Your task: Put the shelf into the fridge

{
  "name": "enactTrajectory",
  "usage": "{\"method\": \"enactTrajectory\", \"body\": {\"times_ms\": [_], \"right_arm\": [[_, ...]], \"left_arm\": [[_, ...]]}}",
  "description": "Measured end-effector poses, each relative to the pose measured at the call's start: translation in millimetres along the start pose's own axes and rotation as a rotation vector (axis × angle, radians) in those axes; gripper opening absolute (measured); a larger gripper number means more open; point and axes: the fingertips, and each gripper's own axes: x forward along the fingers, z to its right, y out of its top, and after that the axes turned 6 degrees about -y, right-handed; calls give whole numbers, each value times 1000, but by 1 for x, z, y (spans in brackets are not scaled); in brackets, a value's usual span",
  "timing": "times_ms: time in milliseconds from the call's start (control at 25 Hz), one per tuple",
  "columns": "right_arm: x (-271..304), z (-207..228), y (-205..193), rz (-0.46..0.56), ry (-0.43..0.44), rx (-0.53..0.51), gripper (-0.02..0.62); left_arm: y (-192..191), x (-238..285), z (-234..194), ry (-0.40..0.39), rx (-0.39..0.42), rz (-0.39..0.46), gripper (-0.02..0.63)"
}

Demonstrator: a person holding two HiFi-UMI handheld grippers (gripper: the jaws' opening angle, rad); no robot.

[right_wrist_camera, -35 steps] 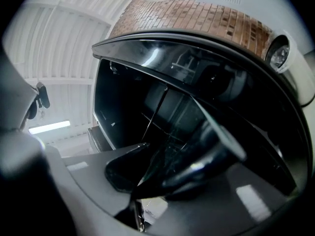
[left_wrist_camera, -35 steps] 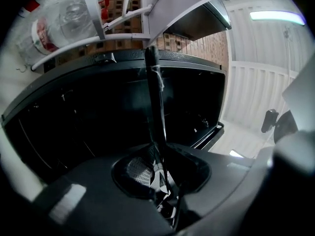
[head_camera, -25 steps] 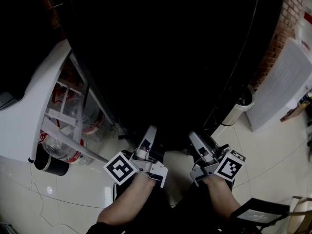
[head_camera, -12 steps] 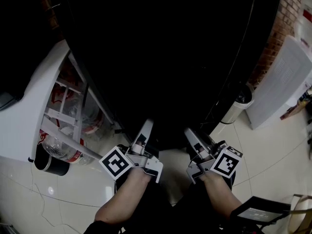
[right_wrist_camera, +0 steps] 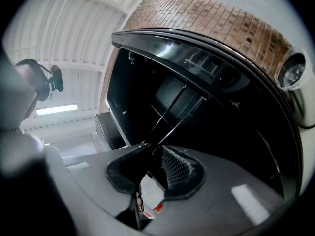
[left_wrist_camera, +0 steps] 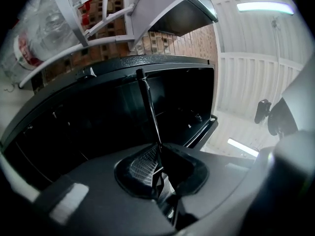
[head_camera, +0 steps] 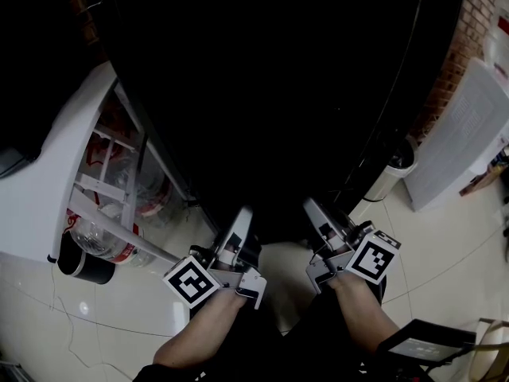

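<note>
The fridge [head_camera: 262,94] stands open and dark ahead of me, and its cavity [left_wrist_camera: 123,117] fills both gripper views. The shelf is a thin dark pane seen edge-on: its edge [left_wrist_camera: 148,107] runs up from the left jaws, and its edge [right_wrist_camera: 170,109] slants away from the right jaws. My left gripper [head_camera: 242,215] has just been closing, and its pads [left_wrist_camera: 142,163] now pinch the shelf's near rim. My right gripper [head_camera: 312,207] grips the same rim further right, with one ribbed pad [right_wrist_camera: 177,168] showing. In the head view the shelf itself is lost against the black interior.
The white fridge door [head_camera: 44,189] hangs open at the left, with bottles [head_camera: 99,245] in its racks. At the right a small bin [head_camera: 391,172] and a white panel [head_camera: 461,134] stand against a brick wall [head_camera: 469,22]. Pale tiled floor [head_camera: 119,317] lies underfoot.
The left gripper has rolled slightly and its marker cube sits a little lower. Its jaws have narrowed on the shelf's rim. The right gripper has stayed in place.
</note>
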Motion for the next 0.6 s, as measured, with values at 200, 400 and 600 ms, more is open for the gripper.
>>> {"method": "enactTrajectory", "body": {"times_ms": [200, 400, 600], "right_arm": [[6, 7, 2, 4, -21, 4, 77], [15, 13, 5, -3, -38, 4, 75], [24, 18, 8, -1, -52, -5, 77]], "left_arm": [[1, 7, -3, 29, 88, -36, 3], [5, 15, -10, 50, 124, -35, 3], [11, 22, -17, 75, 159, -30, 3]]}}
